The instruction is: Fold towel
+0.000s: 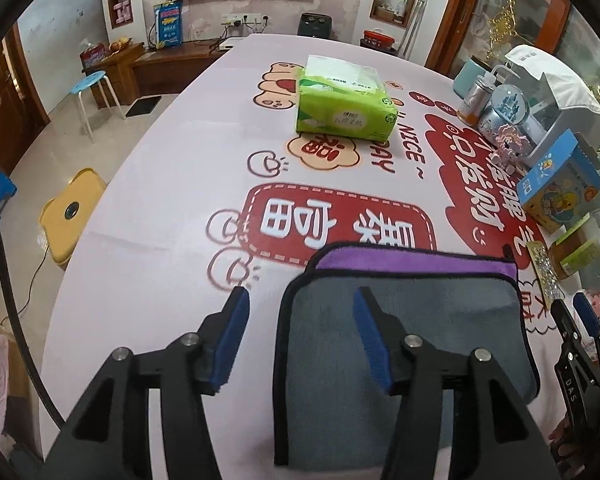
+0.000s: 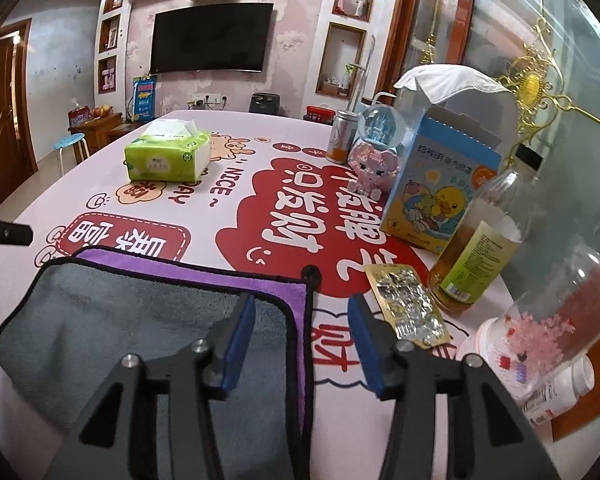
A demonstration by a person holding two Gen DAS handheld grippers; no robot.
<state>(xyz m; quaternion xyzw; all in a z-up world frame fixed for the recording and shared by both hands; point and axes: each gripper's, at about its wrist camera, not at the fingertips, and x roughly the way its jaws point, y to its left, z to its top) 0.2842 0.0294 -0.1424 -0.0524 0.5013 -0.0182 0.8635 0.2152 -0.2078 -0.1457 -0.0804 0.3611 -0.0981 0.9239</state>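
Observation:
The towel (image 1: 420, 320) lies folded on the table, grey side up with a purple strip showing along its far edge; it also shows in the right wrist view (image 2: 140, 312). My left gripper (image 1: 300, 300) is open and empty, straddling the towel's left edge. My right gripper (image 2: 302, 308) is open and empty, straddling the towel's right edge; it also shows at the right edge of the left wrist view (image 1: 568, 308). Neither gripper holds the cloth.
The table (image 1: 160, 200) has a pink cloth with red prints. A green tissue pack (image 1: 344, 100) sits at the far middle. On the right stand a blister pack (image 2: 408, 308), an oil bottle (image 2: 476, 248), a blue box (image 2: 432, 196), a toy jar (image 2: 556, 320) and a snow globe (image 2: 376, 128).

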